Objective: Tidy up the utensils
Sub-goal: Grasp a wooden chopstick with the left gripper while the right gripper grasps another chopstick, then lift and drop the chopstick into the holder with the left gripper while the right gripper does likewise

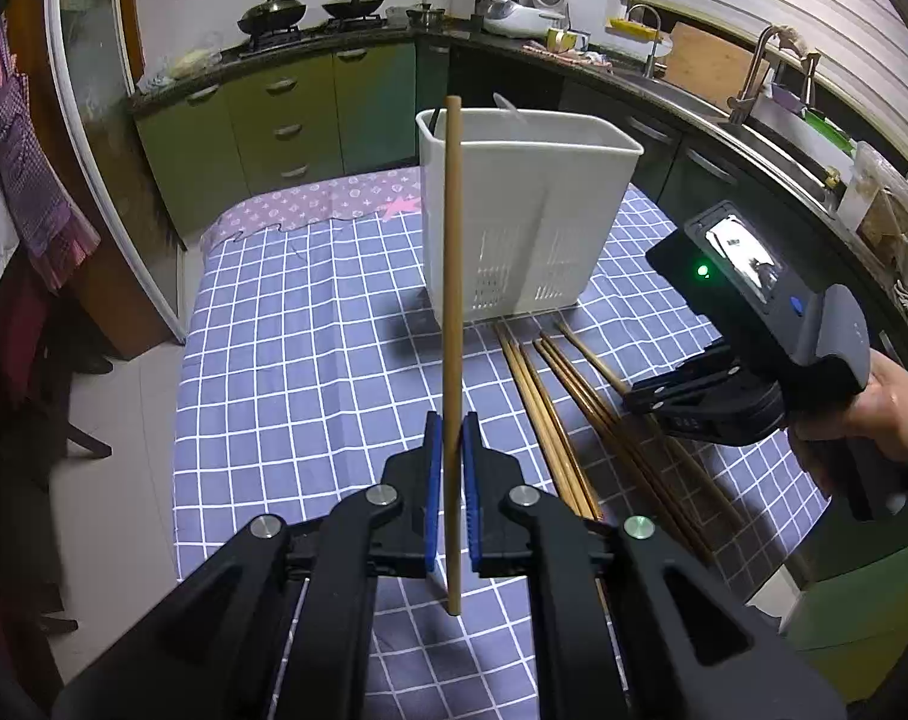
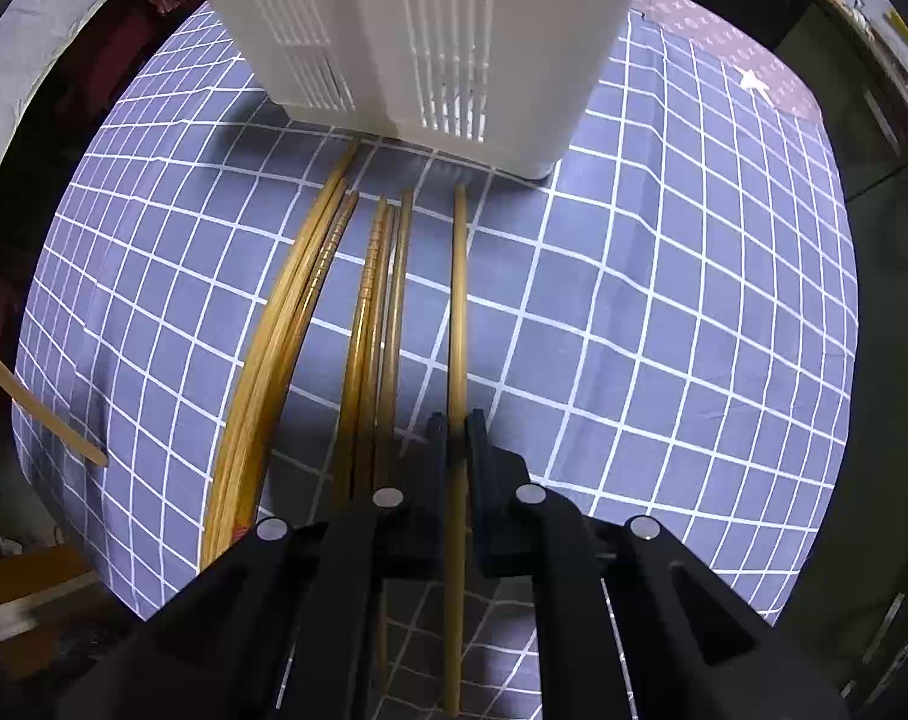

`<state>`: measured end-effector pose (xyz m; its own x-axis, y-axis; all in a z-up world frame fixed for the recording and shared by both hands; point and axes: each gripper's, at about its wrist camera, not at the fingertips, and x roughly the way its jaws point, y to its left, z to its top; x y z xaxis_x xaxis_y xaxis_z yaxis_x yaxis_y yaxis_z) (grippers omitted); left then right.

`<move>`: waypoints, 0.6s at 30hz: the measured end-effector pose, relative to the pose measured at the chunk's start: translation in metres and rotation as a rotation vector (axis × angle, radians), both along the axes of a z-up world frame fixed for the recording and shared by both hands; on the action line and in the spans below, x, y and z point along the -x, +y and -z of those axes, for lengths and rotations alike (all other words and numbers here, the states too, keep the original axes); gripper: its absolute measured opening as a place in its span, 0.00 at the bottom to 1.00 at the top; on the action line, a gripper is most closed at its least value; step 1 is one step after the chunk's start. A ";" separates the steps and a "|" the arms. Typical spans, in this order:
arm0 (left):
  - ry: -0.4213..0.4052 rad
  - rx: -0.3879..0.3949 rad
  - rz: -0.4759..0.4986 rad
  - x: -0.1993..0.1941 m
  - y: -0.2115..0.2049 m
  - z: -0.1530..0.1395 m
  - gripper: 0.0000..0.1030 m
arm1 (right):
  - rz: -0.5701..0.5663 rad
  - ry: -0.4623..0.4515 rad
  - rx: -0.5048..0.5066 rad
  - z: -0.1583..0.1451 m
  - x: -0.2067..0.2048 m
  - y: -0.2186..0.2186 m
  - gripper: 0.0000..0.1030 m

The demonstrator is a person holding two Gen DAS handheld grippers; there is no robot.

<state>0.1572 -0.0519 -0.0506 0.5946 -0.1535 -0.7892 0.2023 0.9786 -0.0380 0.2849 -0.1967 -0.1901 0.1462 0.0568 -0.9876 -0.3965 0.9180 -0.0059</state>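
My left gripper [image 1: 452,429] is shut on a wooden chopstick [image 1: 452,276] and holds it upright above the checked tablecloth, in front of the white slotted utensil basket [image 1: 532,228]. My right gripper [image 2: 455,426] is shut on another chopstick [image 2: 457,312] that lies pointing at the basket [image 2: 429,30]. Several more chopsticks [image 2: 309,312] lie on the cloth left of it; they also show in the left wrist view [image 1: 550,414]. The right gripper's body [image 1: 748,348] shows low over the chopsticks. The left-held chopstick's end [image 2: 45,414] shows at the far left of the right wrist view.
The table is covered with a blue checked cloth [image 1: 309,348]. Behind it are green kitchen cabinets [image 1: 285,126], a stove with pans [image 1: 309,15] and a sink with taps [image 1: 748,90]. The floor [image 1: 123,420] drops off at the table's left.
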 end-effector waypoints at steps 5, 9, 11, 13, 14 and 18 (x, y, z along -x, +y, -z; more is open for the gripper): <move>-0.006 0.002 0.005 0.002 0.000 0.000 0.07 | -0.009 -0.046 -0.046 -0.013 0.011 0.001 0.07; -0.023 0.002 0.006 0.006 0.001 -0.005 0.07 | -0.010 -0.098 -0.096 -0.033 0.019 -0.004 0.07; -0.027 0.005 0.007 0.008 0.002 -0.006 0.07 | -0.012 -0.130 -0.132 -0.046 0.028 -0.007 0.07; -0.026 0.011 0.006 0.009 0.004 -0.007 0.07 | -0.009 -0.167 -0.170 -0.060 0.036 -0.012 0.07; -0.027 0.014 0.004 0.010 0.005 -0.008 0.07 | -0.008 -0.192 -0.191 -0.068 0.041 -0.017 0.07; -0.040 0.021 -0.001 0.012 0.009 -0.011 0.07 | 0.003 -0.282 -0.265 -0.101 0.062 -0.047 0.07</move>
<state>0.1455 -0.0430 -0.0396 0.6258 -0.1698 -0.7613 0.2036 0.9777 -0.0508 0.2232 -0.2441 -0.0888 0.4104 0.3038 -0.8598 -0.4102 0.9036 0.1234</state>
